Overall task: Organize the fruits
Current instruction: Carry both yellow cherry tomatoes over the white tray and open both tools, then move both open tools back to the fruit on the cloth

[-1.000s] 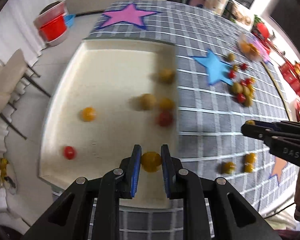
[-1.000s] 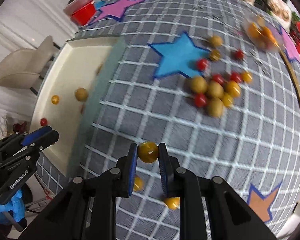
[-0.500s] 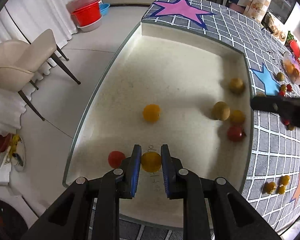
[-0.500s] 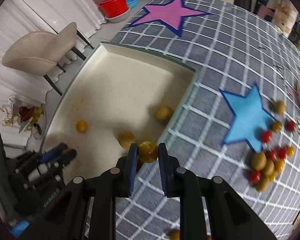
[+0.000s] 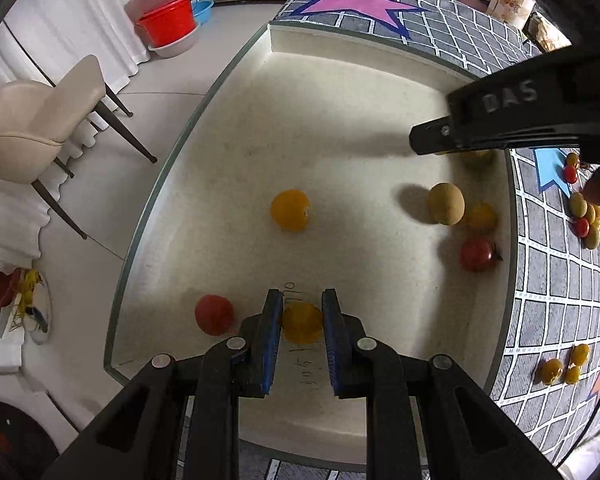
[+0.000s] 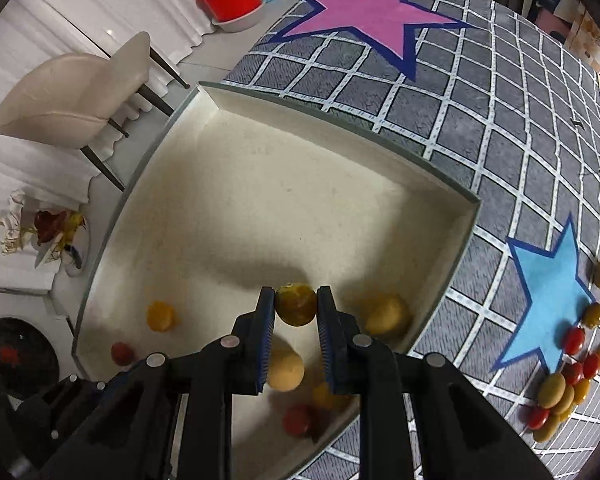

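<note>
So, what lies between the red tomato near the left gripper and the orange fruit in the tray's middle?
Nothing: bare tray floor separates red tomato and orange fruit, left wrist view.

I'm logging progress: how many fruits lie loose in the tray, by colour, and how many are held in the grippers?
Red fruits: 2
Orange-yellow fruits: 2
Tan fruits: 2
Held: 2, a yellow fruit in the left gripper, an olive fruit in the right gripper
Total: 8

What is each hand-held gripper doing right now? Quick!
Left hand-held gripper: closed on a yellow fruit, low over the tray.
Right hand-held gripper: closed on a dark yellow fruit, above the tray.
</note>
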### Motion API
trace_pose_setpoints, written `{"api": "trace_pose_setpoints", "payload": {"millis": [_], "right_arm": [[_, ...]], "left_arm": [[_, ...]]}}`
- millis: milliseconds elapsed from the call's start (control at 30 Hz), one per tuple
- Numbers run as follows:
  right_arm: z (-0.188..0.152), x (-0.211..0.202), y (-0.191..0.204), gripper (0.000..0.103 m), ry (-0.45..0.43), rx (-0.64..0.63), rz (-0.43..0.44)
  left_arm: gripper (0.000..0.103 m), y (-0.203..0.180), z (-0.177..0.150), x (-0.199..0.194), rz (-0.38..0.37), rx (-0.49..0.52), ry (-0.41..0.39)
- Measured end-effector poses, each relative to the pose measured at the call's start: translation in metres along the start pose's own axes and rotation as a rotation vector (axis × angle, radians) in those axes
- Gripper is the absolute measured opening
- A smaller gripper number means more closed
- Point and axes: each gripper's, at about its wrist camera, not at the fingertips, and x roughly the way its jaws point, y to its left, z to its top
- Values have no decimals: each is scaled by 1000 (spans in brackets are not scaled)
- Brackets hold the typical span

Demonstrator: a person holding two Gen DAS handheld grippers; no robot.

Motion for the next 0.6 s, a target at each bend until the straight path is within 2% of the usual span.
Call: {"api": "trace_pose_setpoints", "payload": {"millis": [333, 367, 433, 500, 567, 600], "right_arm": [[3, 13, 9, 24, 9, -6, -16], [0, 11, 9, 26, 9, -11, -13], [-1, 9, 10, 34, 9, -15, -4], [-3, 3, 7, 48, 4, -17, -1], [-3, -4, 5, 51, -8, -9, 17], [-3, -8, 2, 58, -12, -5, 24]], "left_arm": [[23, -7, -2, -1, 17, 23, -13], [26, -8, -3, -1, 19, 28, -14], [79, -8, -4, -3, 17, 32, -23], [81, -8, -5, -11, 28, 32, -65], [81, -11, -6, -10, 29, 47, -51], [81, -12, -6, -9, 29, 48, -41]]}}
